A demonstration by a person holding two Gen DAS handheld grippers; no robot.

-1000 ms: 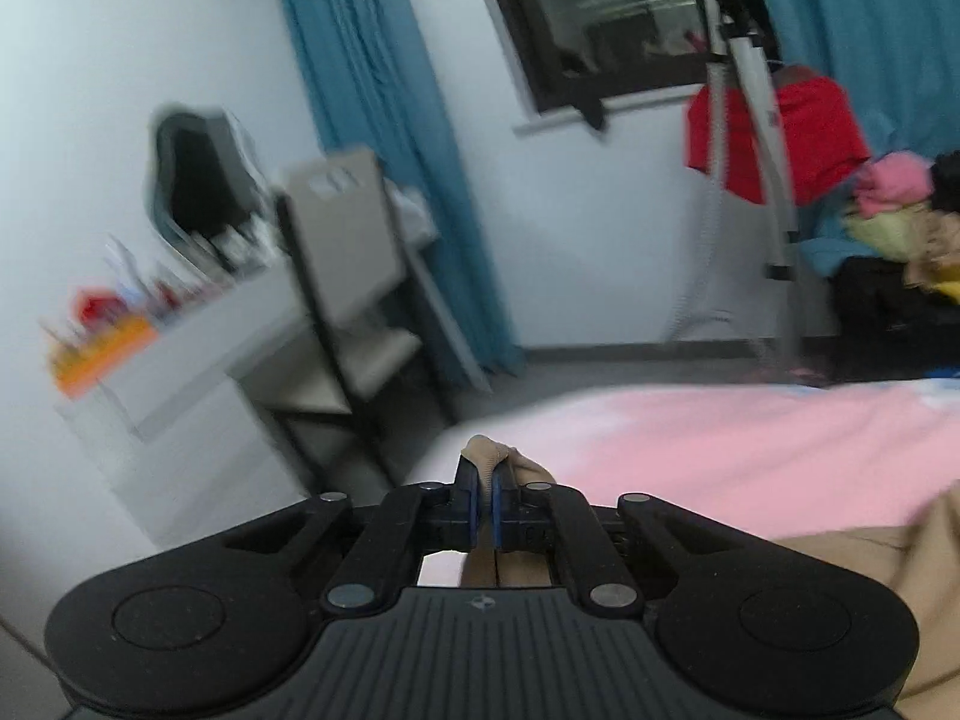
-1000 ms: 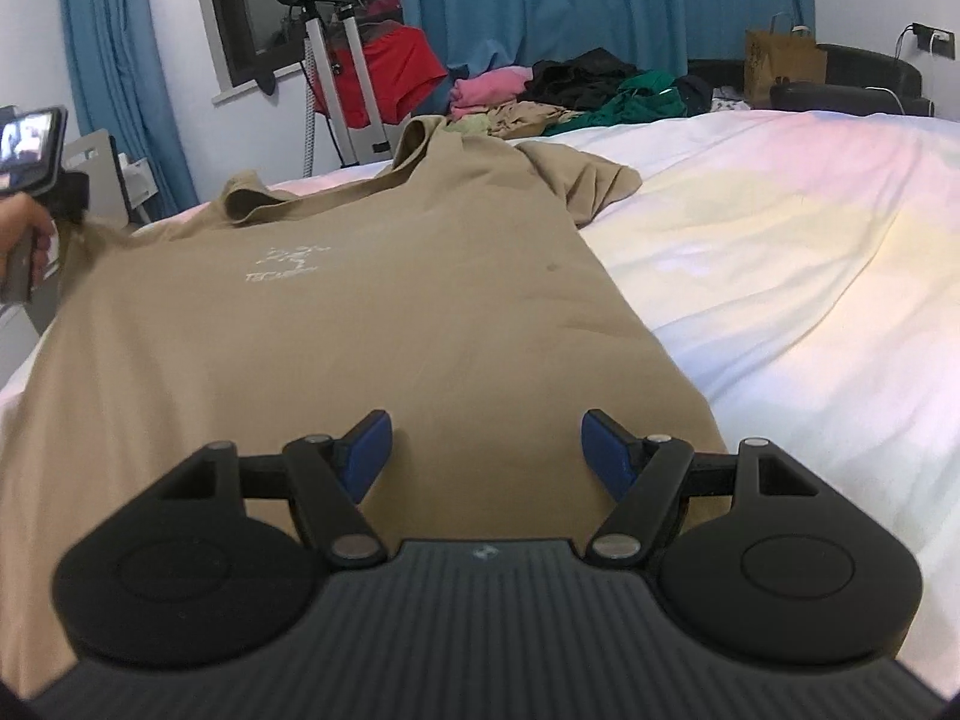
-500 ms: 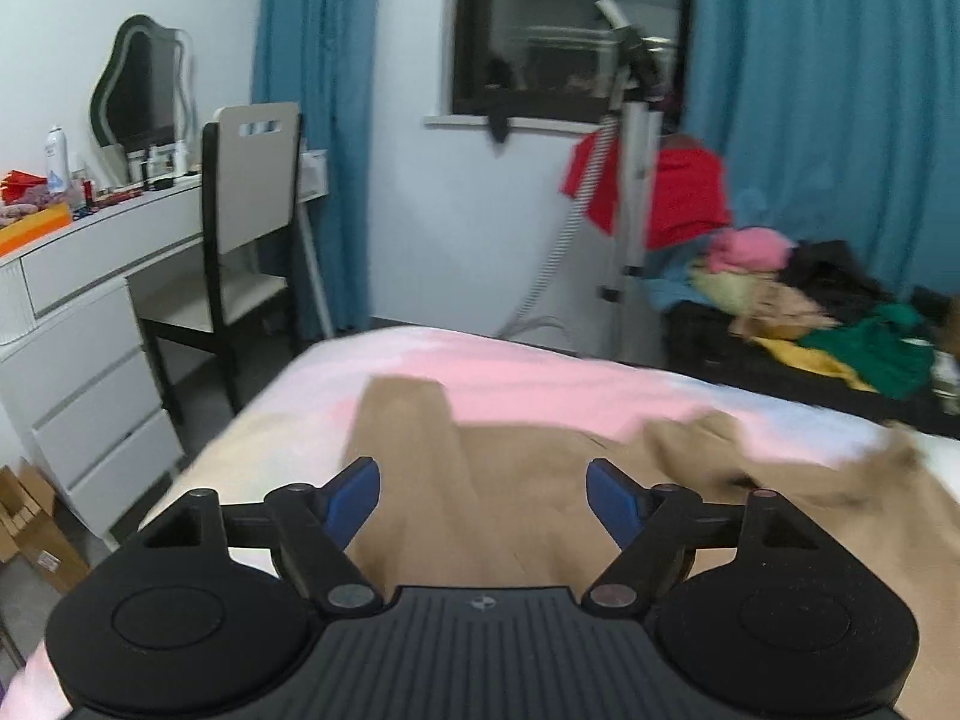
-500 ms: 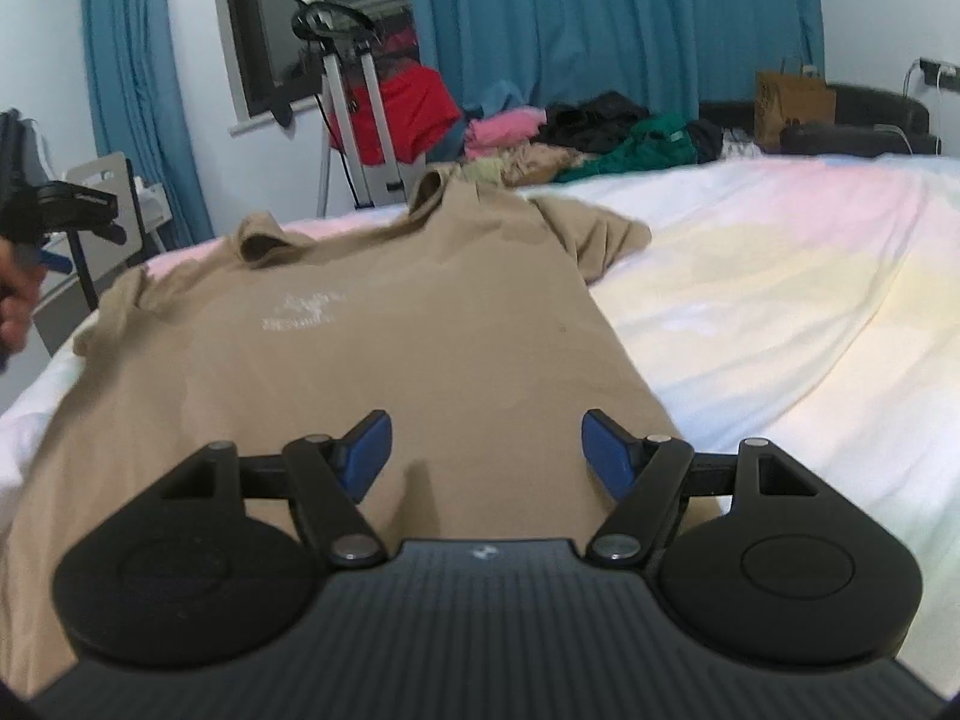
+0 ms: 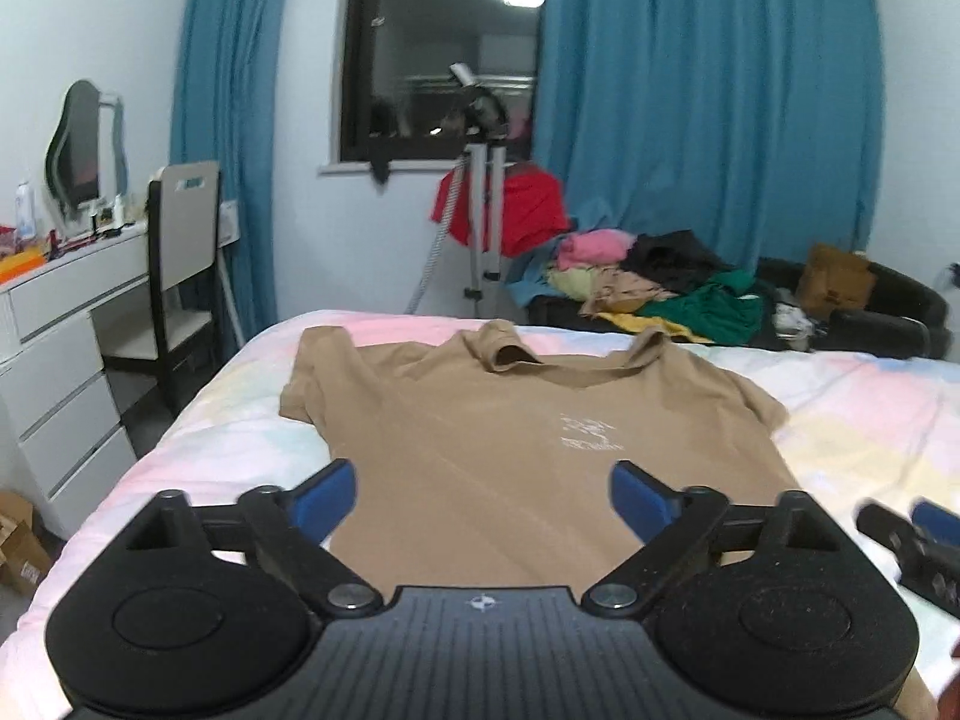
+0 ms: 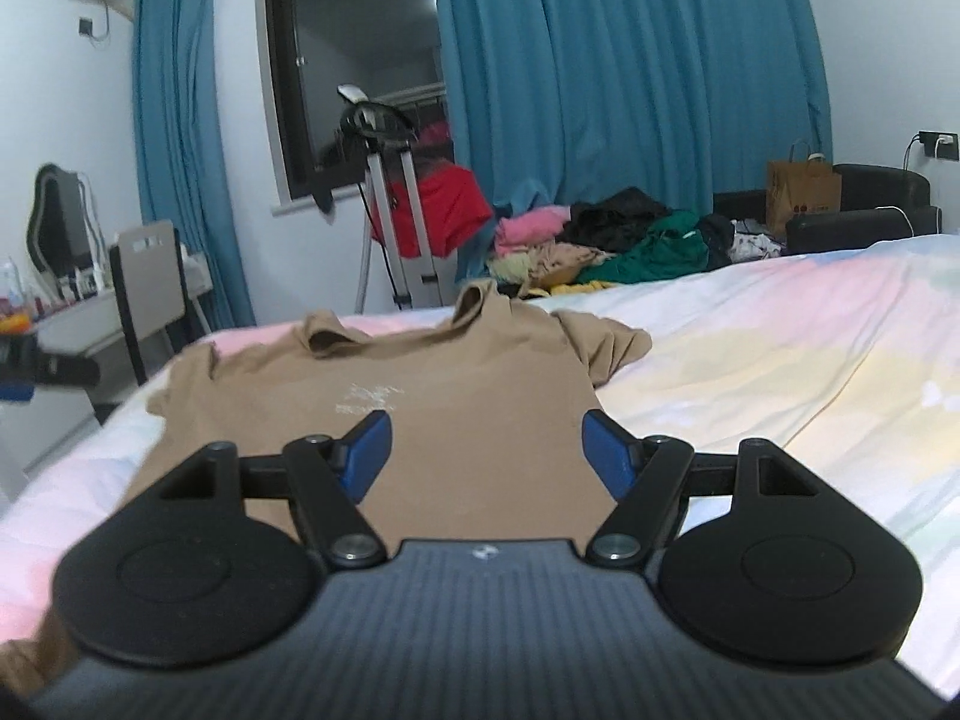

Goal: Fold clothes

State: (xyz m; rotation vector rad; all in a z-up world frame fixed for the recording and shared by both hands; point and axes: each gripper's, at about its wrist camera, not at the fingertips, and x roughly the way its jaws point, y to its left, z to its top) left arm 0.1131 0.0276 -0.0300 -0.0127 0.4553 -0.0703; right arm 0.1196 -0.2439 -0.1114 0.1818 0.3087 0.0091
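The tan T-shirt (image 5: 480, 438) lies spread face up on the pastel bedsheet (image 5: 870, 420), printed logo (image 5: 585, 435) showing, collar (image 5: 510, 354) at the far end toward the window (image 5: 444, 48) and hem toward the person. Seen from the left wrist, its long axis runs from 6 o'clock at the hem up to 12 o'clock at the collar, almost in line with where both tools point.

The left gripper (image 5: 483, 498) hovers above the lower body of the shirt. Its jaws have just been opening and now stand wide, with nothing between the blue pads but cloth lying flat well below them. The right gripper (image 6: 483, 450) also hangs over the lower half, jaws parted at a middling width and gripping nothing; its tip shows at 3 o'clock in the left view, just beside the left tool.

One short sleeve (image 5: 312, 378) lies flat at 11 o'clock from the left gripper; the other sleeve (image 6: 606, 345) is bunched at 1 o'clock from the right gripper. By that layout, each hand is nearer its own side, so a lengthwise fold would likely start with the left tool at the 11 o'clock sleeve edge. The collar is rumpled upright and may need smoothing.
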